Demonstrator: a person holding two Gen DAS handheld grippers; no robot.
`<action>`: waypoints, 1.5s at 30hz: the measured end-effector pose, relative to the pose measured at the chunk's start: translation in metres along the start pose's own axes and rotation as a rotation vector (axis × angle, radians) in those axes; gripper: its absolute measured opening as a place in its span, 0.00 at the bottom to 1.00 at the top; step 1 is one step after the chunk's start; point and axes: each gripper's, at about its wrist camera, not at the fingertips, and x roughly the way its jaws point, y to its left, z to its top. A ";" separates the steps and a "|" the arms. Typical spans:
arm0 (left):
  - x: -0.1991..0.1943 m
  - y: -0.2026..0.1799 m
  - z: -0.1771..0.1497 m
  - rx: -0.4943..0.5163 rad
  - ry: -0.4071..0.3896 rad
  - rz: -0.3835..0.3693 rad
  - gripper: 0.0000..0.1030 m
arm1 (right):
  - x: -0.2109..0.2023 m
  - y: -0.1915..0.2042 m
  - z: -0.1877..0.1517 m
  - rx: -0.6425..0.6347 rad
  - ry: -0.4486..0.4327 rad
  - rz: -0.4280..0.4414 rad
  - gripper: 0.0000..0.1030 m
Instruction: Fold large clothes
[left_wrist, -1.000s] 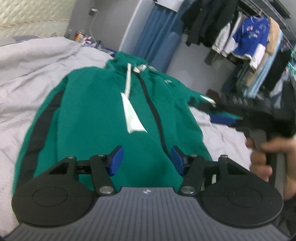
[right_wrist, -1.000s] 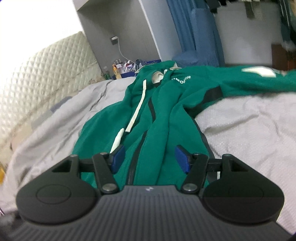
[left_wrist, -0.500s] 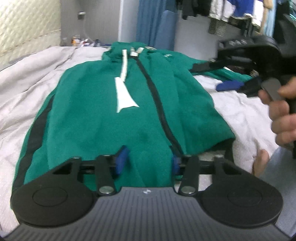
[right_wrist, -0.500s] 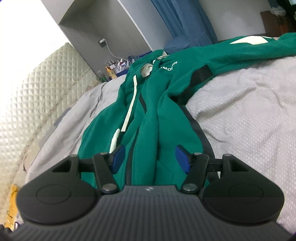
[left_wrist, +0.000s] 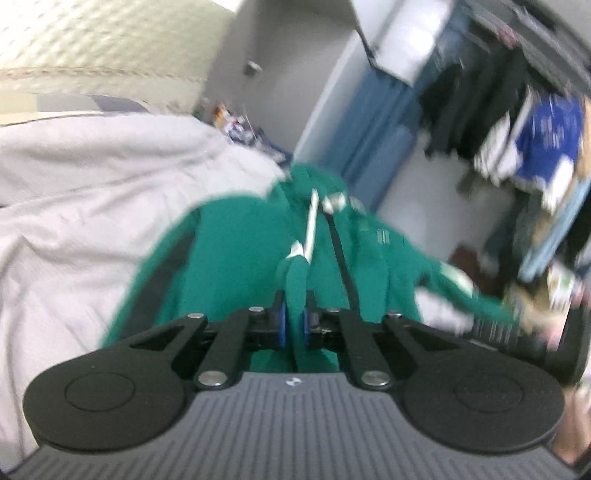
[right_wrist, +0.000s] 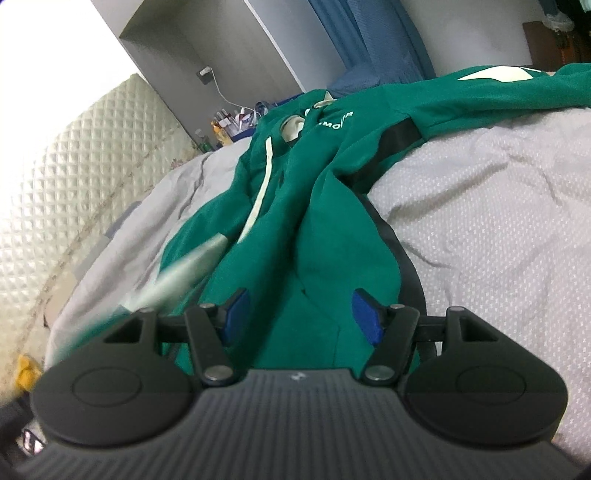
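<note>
**Left gripper clamps jacket hem, lift starts**

Left wrist view: the left gripper (left_wrist: 293, 326) is clenched on a pinch of the green jacket (left_wrist: 236, 258), fabric bunched up between the blue pads (left_wrist: 281, 325). A sec ago those jaws stood wide over flat cloth at the near hem; half a sec ago they were part closed. Now the grabbed fold stands up in a ridge toward the white stripe (left_wrist: 312, 225), and the view is tilted and blurred, so the hand is already pulling the hem up. The jacket lies on the grey bedding (left_wrist: 92, 206), collar at the far end, near the blue curtain (left_wrist: 373, 122).

Right wrist view: the right gripper (right_wrist: 301, 317) is released, jaws apart w/ nothing pressed between them, hovering just above the jacket's near right hem, about as before. The right sleeve (right_wrist: 480, 92) trails off far right across the bedding.

Meaning for the task, as a judgement: the fold has begun on one side only; the right gripper needs its own hold on the hem or the lift goes lopsided.
</note>
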 end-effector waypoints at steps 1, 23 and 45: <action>-0.005 0.009 0.012 -0.017 -0.023 0.009 0.08 | 0.002 0.000 0.000 -0.001 0.005 -0.004 0.63; 0.190 0.244 0.370 0.263 -0.151 0.830 0.07 | 0.101 0.041 0.038 -0.191 -0.064 -0.116 0.62; 0.271 0.303 0.306 0.098 -0.030 0.810 0.68 | 0.161 0.035 0.056 -0.268 -0.118 -0.106 0.60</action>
